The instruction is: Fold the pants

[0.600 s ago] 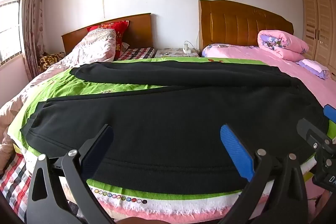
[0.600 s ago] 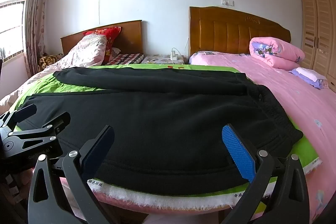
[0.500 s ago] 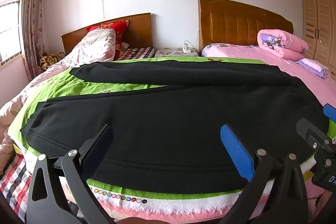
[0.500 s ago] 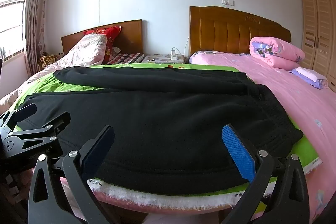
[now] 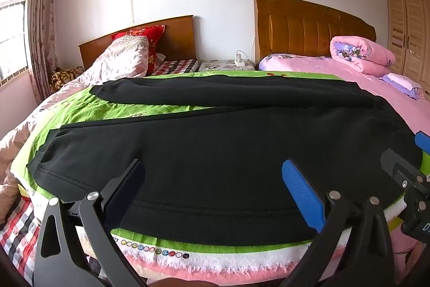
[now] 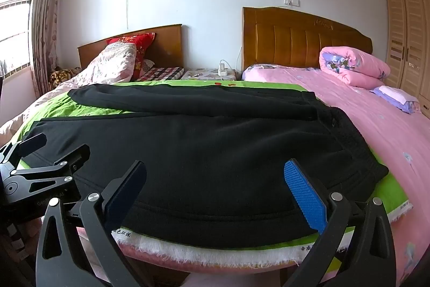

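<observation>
Nothing has shifted in the last half second: both the left gripper (image 5: 212, 190) and right gripper (image 6: 215, 190) hang with jaws wide apart above the black pants (image 5: 215, 152), so folding has yet to begin.

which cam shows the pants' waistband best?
Right wrist. The waistband lies fully visible there, ribbed edge on the green sheet. In the left wrist view the pants run toward the frame's right edge, where the right gripper covers that end.
</observation>
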`<state>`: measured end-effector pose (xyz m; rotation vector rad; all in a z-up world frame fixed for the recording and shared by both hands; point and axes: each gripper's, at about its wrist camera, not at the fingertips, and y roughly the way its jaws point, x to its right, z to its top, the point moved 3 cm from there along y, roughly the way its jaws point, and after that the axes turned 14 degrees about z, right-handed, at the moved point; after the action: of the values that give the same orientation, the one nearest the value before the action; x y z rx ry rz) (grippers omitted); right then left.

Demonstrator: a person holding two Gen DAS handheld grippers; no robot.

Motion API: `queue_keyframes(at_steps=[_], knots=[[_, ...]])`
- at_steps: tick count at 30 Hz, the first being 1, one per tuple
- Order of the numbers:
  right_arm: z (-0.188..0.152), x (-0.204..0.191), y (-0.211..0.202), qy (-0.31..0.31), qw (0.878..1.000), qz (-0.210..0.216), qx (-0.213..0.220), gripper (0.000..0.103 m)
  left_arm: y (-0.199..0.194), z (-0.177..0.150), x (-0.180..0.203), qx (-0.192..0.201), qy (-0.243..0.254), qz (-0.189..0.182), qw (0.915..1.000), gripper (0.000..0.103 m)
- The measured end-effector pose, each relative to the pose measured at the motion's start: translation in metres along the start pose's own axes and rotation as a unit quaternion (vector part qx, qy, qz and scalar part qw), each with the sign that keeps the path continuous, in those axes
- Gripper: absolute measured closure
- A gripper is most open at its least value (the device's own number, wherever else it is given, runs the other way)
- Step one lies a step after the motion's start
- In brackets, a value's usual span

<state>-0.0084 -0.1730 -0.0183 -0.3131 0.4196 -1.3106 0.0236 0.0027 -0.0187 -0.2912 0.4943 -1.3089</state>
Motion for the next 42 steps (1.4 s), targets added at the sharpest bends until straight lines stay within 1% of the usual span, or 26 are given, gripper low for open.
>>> queue_keyframes(at_steps=[4, 7, 25, 42], knots=[[0.001, -0.0003, -0.0009, 0.001, 1.0, -0.001, 0.001, 0.004, -0.0011, -0.0005, 0.0005, 0.001, 0.002, 0.001, 1.0, 0.001], [-0.0055, 0.0009, 0.0013, 0.002, 1.0, -0.001, 0.0, 0.004, 0.0015, -0.0022, 0.001, 0.001, 0.005, 0.002, 1.0, 0.001], [-0.0047, 0.002, 0.001, 0.003, 1.0, -0.002, -0.001, 0.004, 0.0031, -0.0033, 0.0027, -0.009, 0.008, 0.006, 0.9999, 0.001], [-0.0055, 0.0023, 0.0014, 0.004, 1.0, -0.003, -0.002, 0.004, 0.0039, -0.0062, -0.0002, -0.01, 0.008, 0.004, 0.9999, 0.001]])
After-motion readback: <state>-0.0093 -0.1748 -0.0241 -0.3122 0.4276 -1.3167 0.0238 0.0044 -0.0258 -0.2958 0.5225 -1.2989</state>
